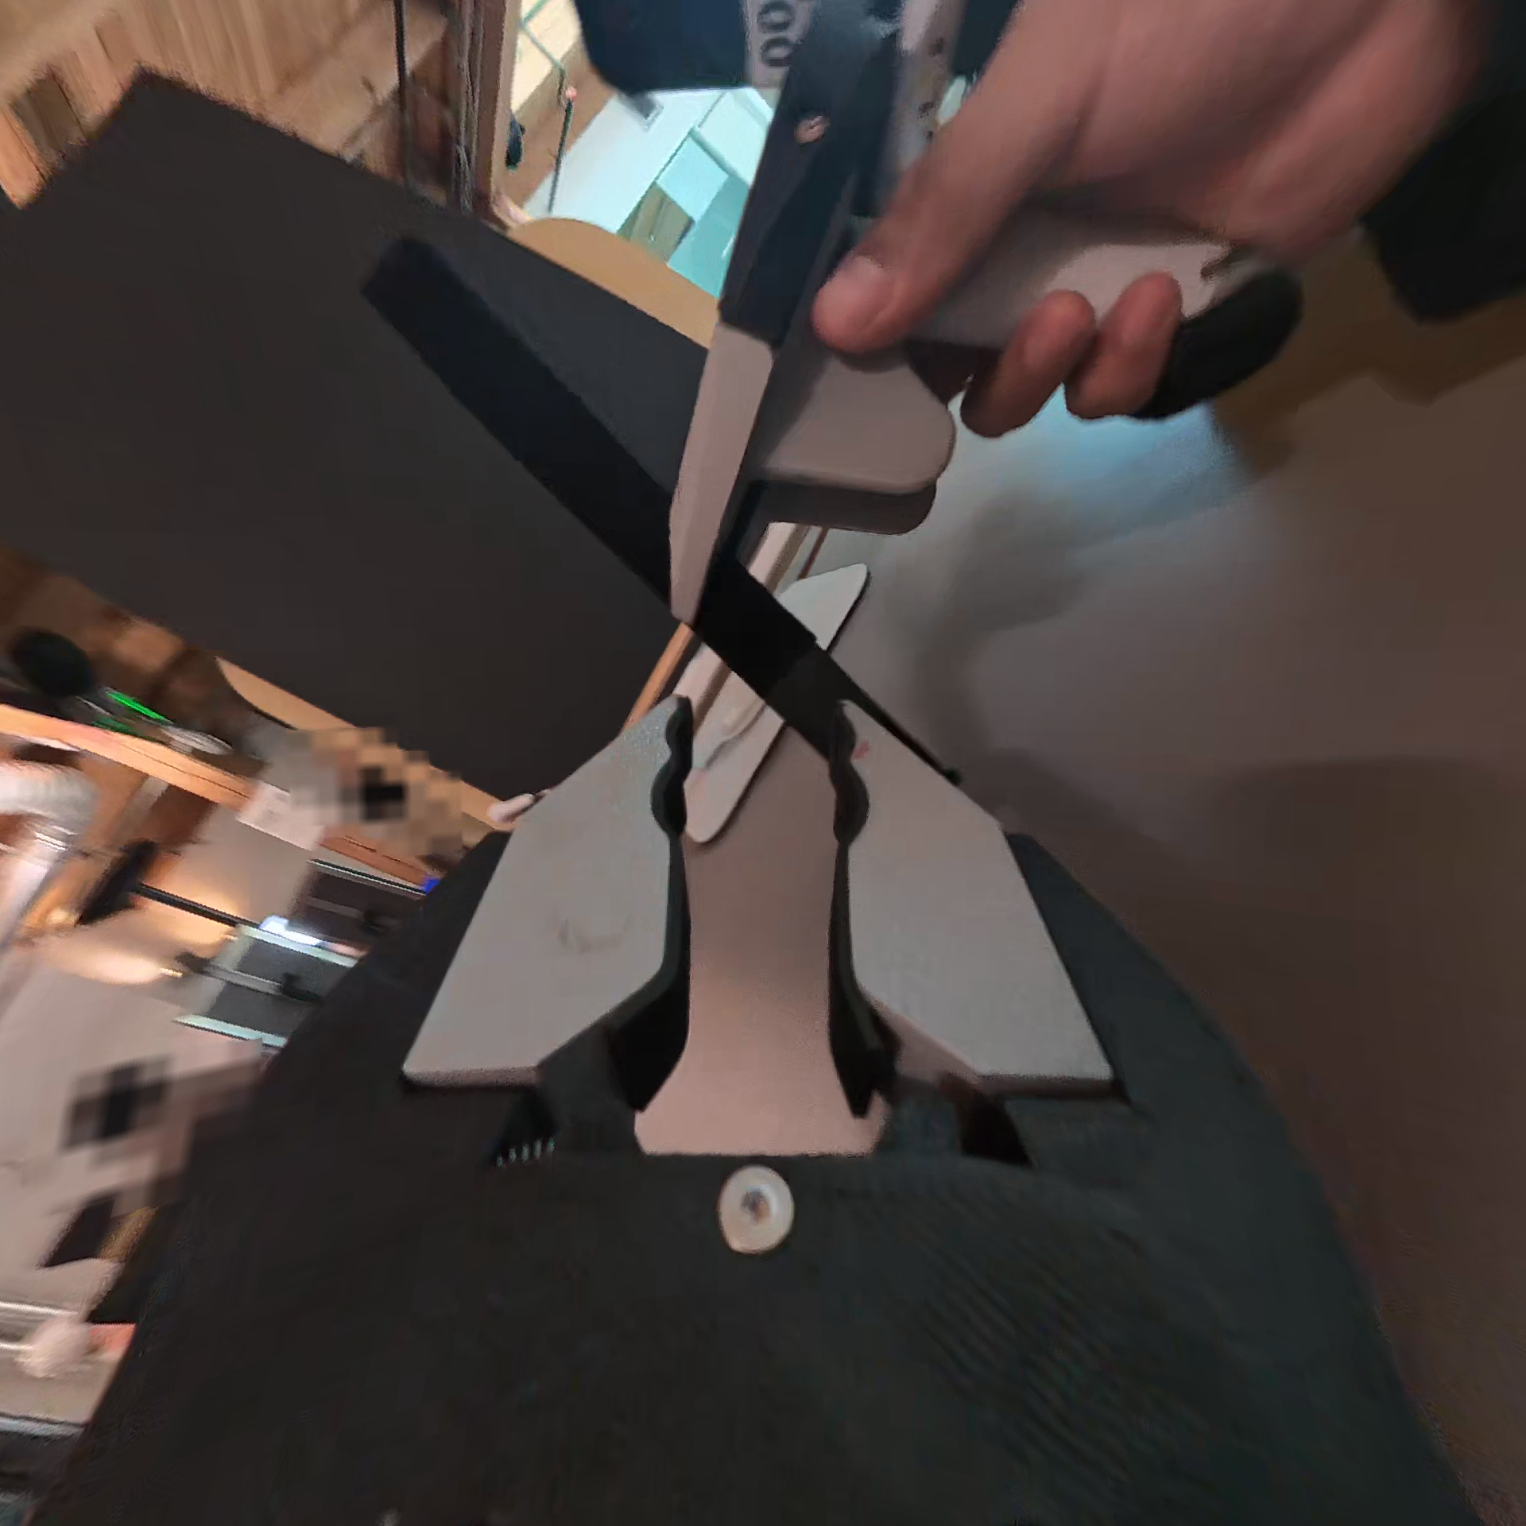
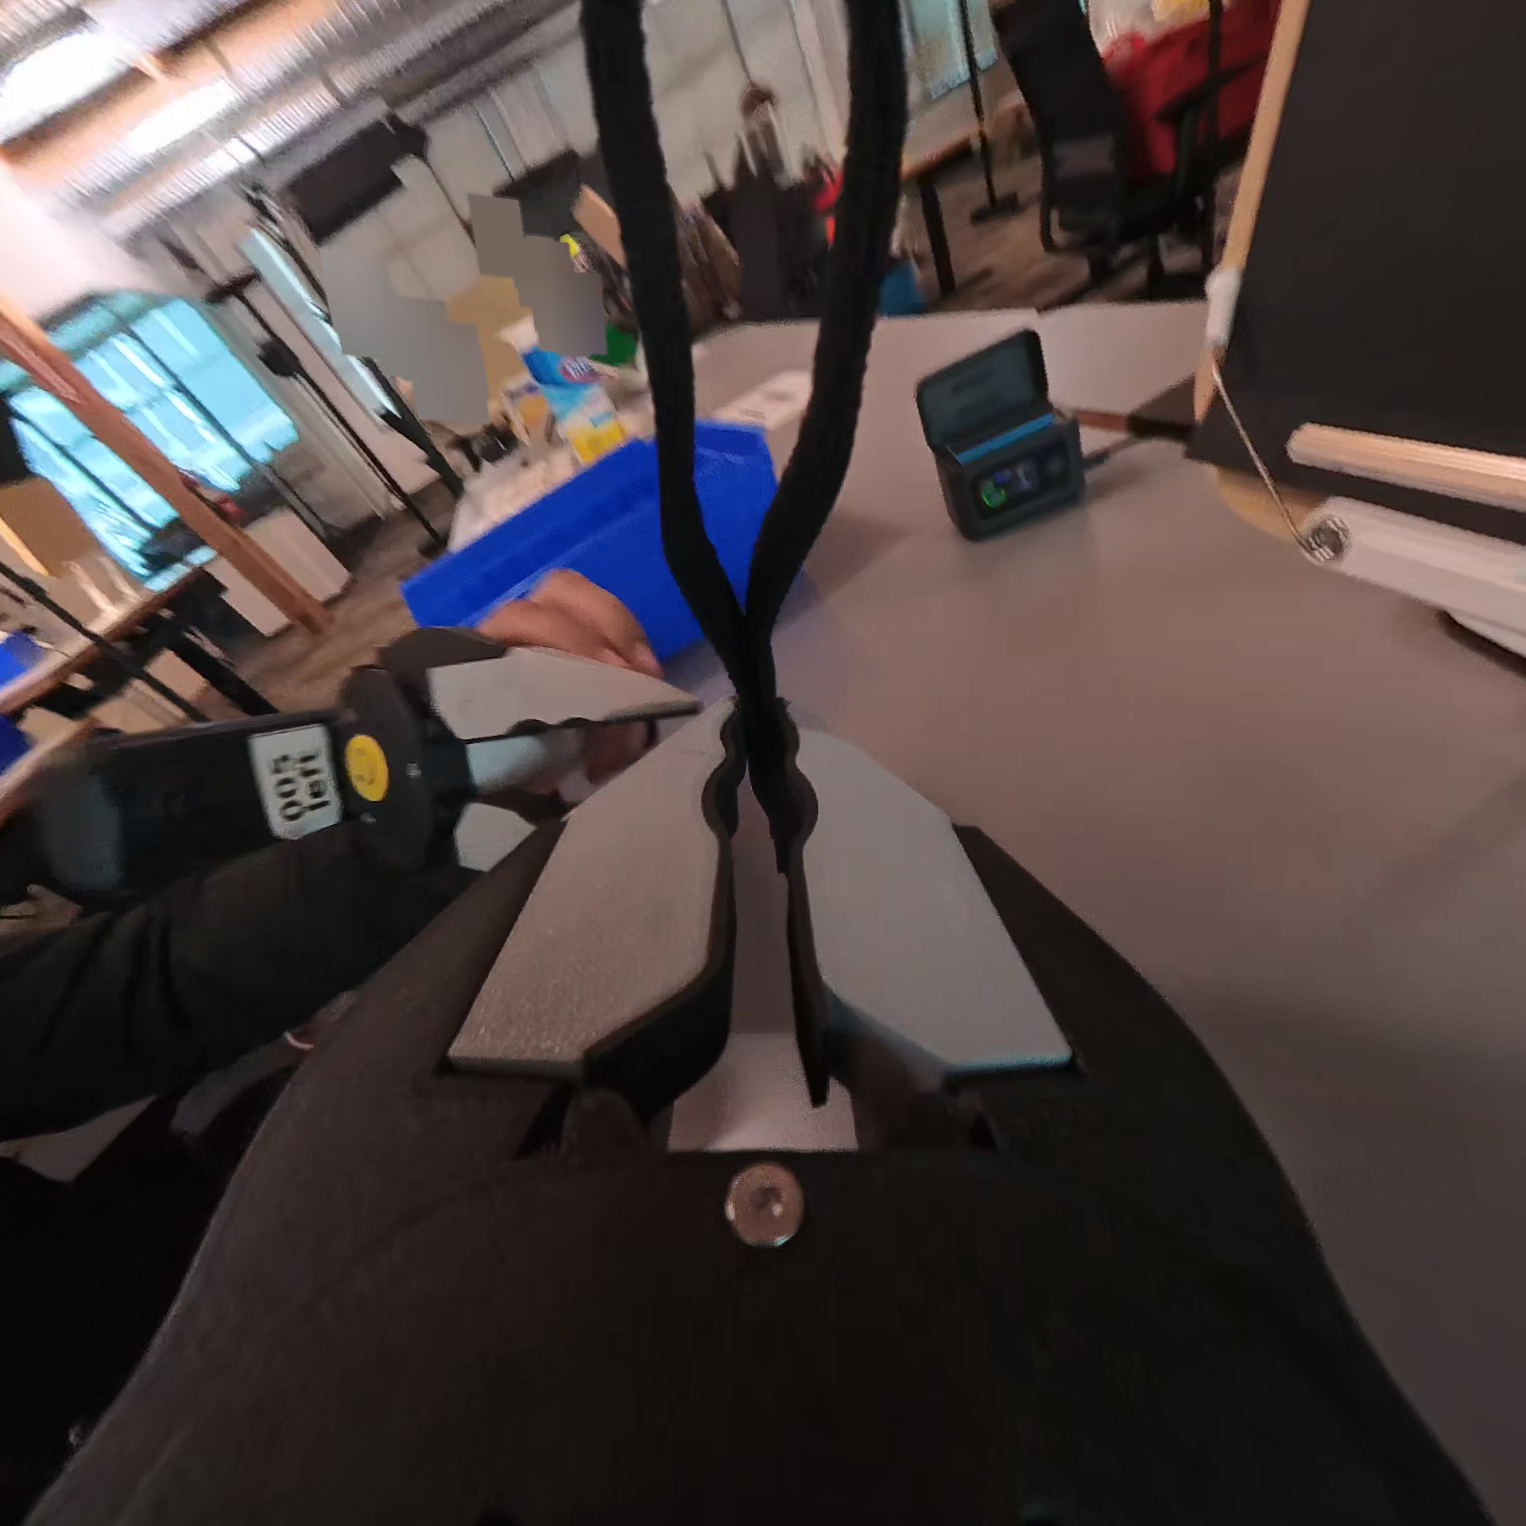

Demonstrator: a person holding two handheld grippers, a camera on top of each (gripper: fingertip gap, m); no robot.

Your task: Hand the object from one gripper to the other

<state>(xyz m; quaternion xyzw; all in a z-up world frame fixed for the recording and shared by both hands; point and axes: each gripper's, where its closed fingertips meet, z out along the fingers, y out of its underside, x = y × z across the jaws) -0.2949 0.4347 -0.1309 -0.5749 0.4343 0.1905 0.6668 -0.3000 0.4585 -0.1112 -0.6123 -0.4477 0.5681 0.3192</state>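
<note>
A black strap point(image 2: 727, 578) forms a loop of two strands that rise out of my right gripper point(image 2: 764, 760), which is shut on the point where they cross. In the left wrist view the strap point(image 1: 528, 429) runs diagonally from a large dark fabric piece point(image 1: 248, 413) through the right gripper point(image 1: 743, 611), which a hand point(image 1: 1156, 165) holds. My left gripper point(image 1: 760, 743) is open, its tips just below the strap and not closed on it. It also shows at the left of the right wrist view point(image 2: 661, 722), close beside the right fingertips.
A grey table point(image 2: 1156, 743) lies below. On it are a blue bin point(image 2: 594, 528) and a small dark case with a lit display point(image 2: 1003, 462). A dark panel with a wooden edge point(image 2: 1387, 206) stands at the right. Desks and chairs fill the background. Only a small space, under 4 cm, lies between the two pairs of fingers.
</note>
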